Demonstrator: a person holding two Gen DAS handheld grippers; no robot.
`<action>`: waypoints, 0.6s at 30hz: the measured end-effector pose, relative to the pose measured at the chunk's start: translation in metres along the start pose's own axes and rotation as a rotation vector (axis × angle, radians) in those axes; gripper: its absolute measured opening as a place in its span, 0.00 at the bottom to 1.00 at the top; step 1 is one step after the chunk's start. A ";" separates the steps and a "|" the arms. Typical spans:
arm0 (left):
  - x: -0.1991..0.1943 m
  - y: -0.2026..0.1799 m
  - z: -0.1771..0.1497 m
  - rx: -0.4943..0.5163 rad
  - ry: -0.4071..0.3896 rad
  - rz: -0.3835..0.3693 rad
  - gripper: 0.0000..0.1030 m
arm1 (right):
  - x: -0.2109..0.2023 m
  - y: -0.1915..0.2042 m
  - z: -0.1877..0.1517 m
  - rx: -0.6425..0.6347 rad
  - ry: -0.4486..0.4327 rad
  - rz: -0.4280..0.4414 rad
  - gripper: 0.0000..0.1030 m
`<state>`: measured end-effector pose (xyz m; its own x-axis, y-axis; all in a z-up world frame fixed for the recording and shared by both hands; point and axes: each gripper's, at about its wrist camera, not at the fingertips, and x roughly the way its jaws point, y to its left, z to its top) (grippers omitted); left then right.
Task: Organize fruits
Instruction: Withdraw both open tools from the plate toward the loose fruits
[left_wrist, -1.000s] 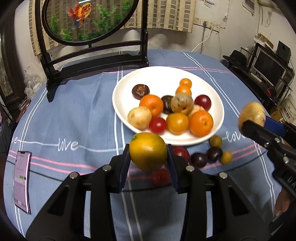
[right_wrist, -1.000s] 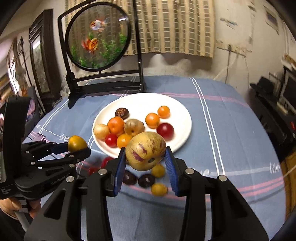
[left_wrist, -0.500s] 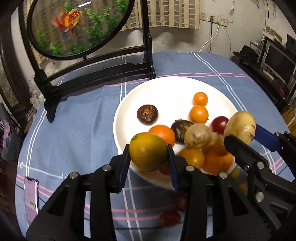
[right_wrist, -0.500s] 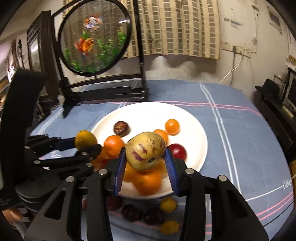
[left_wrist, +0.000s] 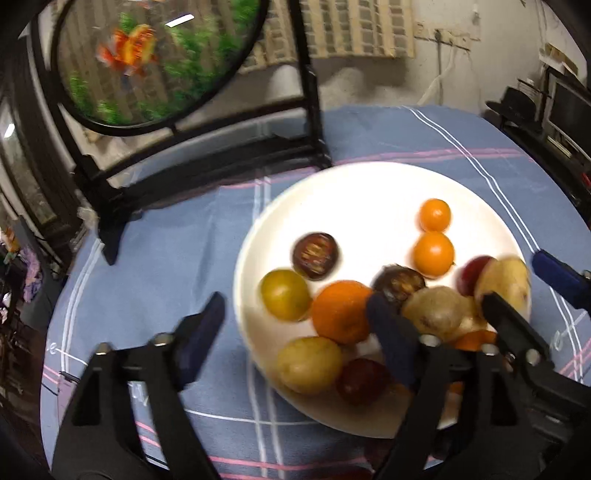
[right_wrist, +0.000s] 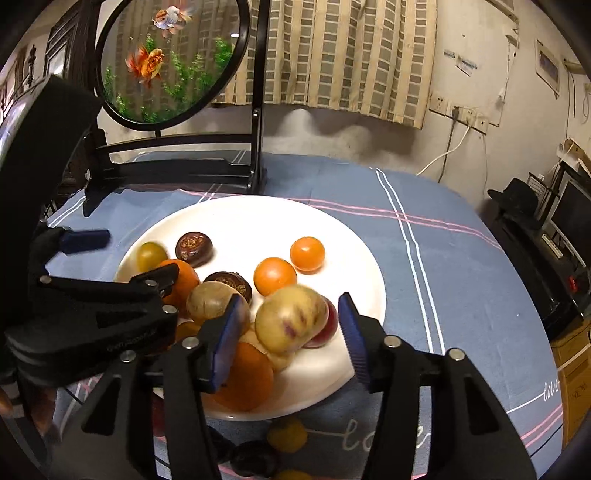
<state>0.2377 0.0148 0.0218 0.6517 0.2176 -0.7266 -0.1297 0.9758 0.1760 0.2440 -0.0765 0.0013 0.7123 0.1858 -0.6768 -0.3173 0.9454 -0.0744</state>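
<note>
Over white plate (left_wrist: 258, 236), both claws agape (fruit released), far rim bare

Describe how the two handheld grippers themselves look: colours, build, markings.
Both the left gripper and right gripper are matte black plastic clamp frames with triangular cut-outs, silver rivets and ribbed blue finger pads. The left one carries small, faint lettering on its side. No cables or sleeves show.
</note>
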 end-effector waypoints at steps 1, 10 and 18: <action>-0.005 0.005 0.000 -0.015 -0.029 0.008 0.89 | 0.000 0.001 0.000 -0.001 0.008 0.014 0.54; -0.029 0.021 -0.012 -0.052 -0.050 -0.049 0.90 | -0.013 -0.005 0.001 0.031 0.007 0.060 0.55; -0.047 0.022 -0.045 -0.047 -0.016 -0.085 0.90 | -0.048 -0.015 -0.003 0.074 -0.026 0.098 0.55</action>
<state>0.1707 0.0269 0.0300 0.6733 0.1341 -0.7271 -0.1079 0.9907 0.0828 0.2122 -0.1005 0.0325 0.6962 0.2846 -0.6590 -0.3400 0.9393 0.0465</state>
